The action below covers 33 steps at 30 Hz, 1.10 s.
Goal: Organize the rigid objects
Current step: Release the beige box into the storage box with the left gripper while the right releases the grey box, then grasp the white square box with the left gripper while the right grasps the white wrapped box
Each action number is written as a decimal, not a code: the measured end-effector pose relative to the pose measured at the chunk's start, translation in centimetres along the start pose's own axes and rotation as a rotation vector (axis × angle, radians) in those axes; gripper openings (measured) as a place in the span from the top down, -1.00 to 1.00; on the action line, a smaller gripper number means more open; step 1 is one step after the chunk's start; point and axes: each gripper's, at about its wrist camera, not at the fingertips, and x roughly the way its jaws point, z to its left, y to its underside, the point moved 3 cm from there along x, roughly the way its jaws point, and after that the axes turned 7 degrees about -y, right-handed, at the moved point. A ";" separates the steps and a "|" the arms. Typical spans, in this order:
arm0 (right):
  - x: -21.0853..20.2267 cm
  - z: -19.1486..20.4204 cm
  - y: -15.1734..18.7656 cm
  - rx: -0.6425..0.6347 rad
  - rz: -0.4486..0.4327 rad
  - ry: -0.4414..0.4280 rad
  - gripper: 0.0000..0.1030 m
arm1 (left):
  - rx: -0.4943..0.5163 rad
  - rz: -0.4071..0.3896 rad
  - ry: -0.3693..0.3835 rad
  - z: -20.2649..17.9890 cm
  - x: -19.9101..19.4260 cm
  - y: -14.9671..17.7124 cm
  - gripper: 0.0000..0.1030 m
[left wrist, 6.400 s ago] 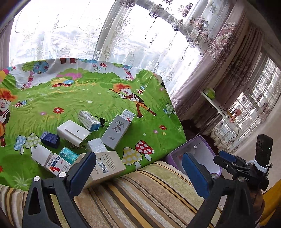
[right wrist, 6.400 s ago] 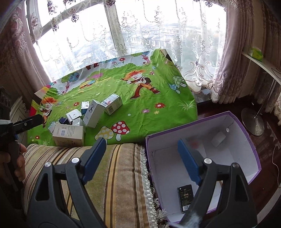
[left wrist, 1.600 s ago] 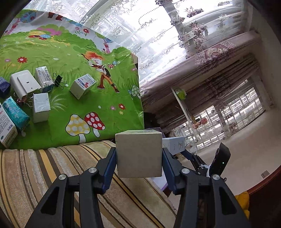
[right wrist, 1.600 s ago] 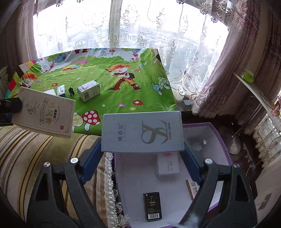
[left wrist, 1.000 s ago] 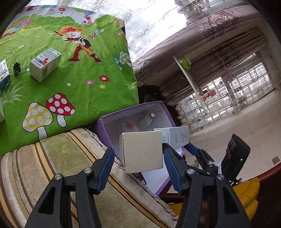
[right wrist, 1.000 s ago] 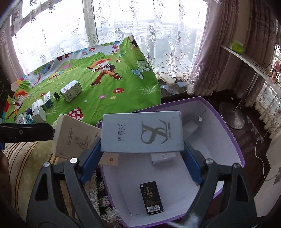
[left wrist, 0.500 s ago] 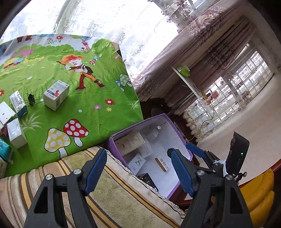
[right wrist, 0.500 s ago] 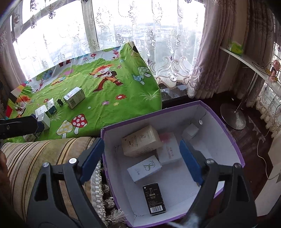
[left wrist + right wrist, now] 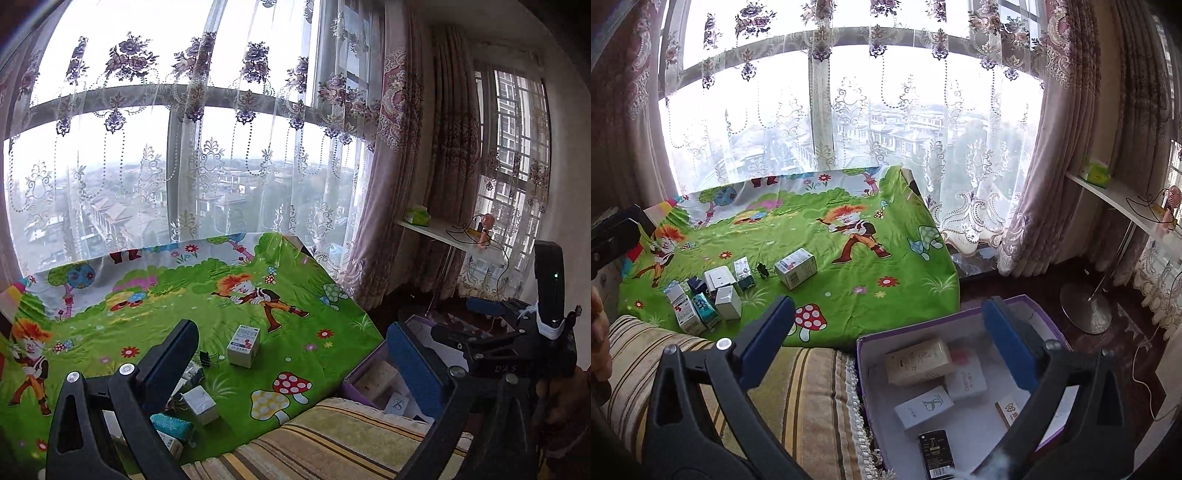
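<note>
Green cartoon-print cloth (image 9: 849,266) with red-and-white spotted mushrooms, orange-haired figures and small flowers. Striped cushion (image 9: 798,398) in beige, brown and yellow bands. Purple box (image 9: 1049,325) with a white interior, holding a cream carton (image 9: 918,362), a white carton (image 9: 923,406) with grey lettering and a black carton (image 9: 934,458). On the cloth, a white carton (image 9: 243,345) with blue and red print and a teal packet (image 9: 173,428). Blue gripper pads (image 9: 413,362) on black frames. Sheer white curtain (image 9: 221,147) with purple flowers.

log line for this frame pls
left gripper: open, empty | right gripper: open, empty | purple box: holds several boxes | small boxes: on green cloth
</note>
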 end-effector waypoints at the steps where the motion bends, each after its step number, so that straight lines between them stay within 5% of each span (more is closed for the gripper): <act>1: 0.1 0.7 -0.3 -0.002 0.002 -0.034 -0.99 | 0.014 0.014 0.002 0.8 0.1 0.1 -1.00; 7: 2.5 5.1 -2.0 -0.026 0.045 -0.158 -0.99 | 0.016 0.112 -0.101 6.6 1.4 -0.1 -1.00; 14: 5.9 9.3 -4.0 -0.059 0.079 -0.203 -0.99 | -0.074 0.133 -0.214 13.6 3.5 -0.3 -1.00; 19: 9.4 11.5 -4.7 -0.024 0.139 -0.250 -0.99 | -0.152 0.211 -0.201 16.9 5.0 2.8 -0.98; 33: 18.0 19.6 -0.5 -0.179 0.332 -0.300 -0.99 | -0.211 0.506 -0.259 21.0 9.0 11.3 -0.37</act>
